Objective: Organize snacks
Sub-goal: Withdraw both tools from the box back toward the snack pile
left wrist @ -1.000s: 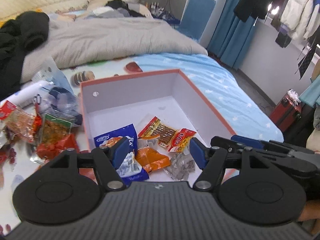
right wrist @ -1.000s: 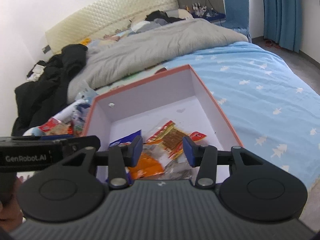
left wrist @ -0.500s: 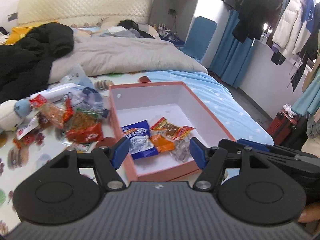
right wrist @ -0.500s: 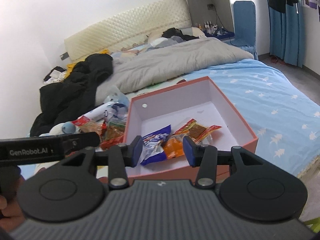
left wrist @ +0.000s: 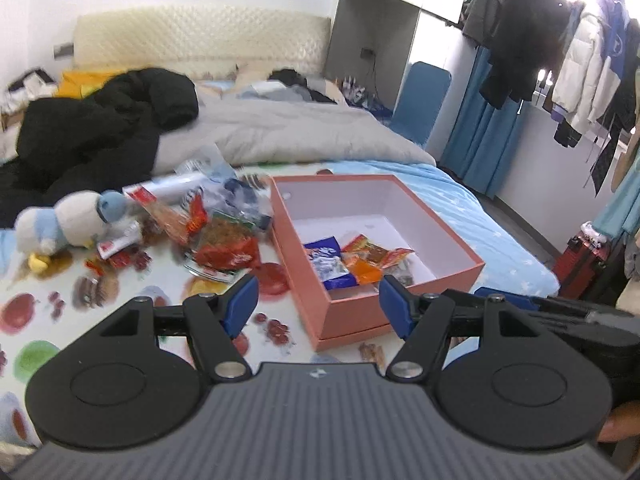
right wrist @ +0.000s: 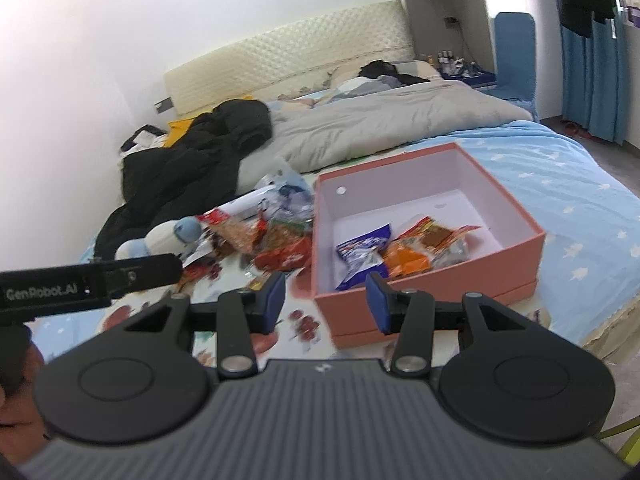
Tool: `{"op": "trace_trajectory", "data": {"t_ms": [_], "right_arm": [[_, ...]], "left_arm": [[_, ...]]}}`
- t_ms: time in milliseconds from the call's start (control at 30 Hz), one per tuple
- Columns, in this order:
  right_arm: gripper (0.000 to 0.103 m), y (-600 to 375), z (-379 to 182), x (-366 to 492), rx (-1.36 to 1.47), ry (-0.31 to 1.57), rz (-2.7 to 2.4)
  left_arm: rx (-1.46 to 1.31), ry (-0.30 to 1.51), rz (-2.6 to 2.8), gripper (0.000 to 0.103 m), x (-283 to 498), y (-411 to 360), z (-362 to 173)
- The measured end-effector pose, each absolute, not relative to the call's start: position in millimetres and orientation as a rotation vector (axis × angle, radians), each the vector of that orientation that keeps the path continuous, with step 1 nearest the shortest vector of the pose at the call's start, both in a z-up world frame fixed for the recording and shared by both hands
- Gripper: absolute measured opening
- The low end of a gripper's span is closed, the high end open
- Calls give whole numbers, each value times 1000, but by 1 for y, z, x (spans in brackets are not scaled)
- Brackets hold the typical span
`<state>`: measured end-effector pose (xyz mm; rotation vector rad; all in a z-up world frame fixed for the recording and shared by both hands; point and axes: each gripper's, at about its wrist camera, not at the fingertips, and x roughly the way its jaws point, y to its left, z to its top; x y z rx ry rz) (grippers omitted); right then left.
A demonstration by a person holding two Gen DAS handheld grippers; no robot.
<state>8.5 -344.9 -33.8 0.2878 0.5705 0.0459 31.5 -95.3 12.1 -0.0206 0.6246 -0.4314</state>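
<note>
Snack packets point(right wrist: 400, 250) inside pink box point(right wrist: 516, 248); more beside.

Bedroom in a home. Bed point(left wrist: 472, 208) with padded cream headboard point(left wrist: 200, 40), grey duvet point(left wrist: 288, 132), black jacket point(left wrist: 100, 132) dumped on it, plush toy point(left wrist: 64, 220). Coats on a hanging rail point(left wrist: 560, 52) by the window, blue curtains point(left wrist: 480, 148), blue chair point(left wrist: 420, 100), red suitcase point(left wrist: 580, 260) on the floor.

left gripper point(right wrist: 86, 286) side bar, at about 9 o'clock in the right wrist view: white "GenRobot.AI" on black
snack packets point(right wrist: 280, 240): printing's there but way too blurry, can't read any of it
</note>
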Motion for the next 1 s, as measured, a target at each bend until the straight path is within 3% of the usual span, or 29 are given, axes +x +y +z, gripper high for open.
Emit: {"op": "trace_trajectory", "data": {"t_ms": [500,600,700,833,1000], "right_arm": [[48,-300,-54,-8,239,593,164],[64,-295,-58,-9,234,590,185],[66,-291,-61,-7,222,584,203],[85,-284,-68,1,194,580,223],[86,-271,-79,23,164,602,263]], "left_arm": [[-119,672,-319,72,10,-45,-22],[-135,686,-297,72,18,-41,-30],[-152,704,-274,73,26,-34,-40],[-169,723,-238,77,39,-22,-54],[-184,738,-187,77,63,-1,-73]]}}
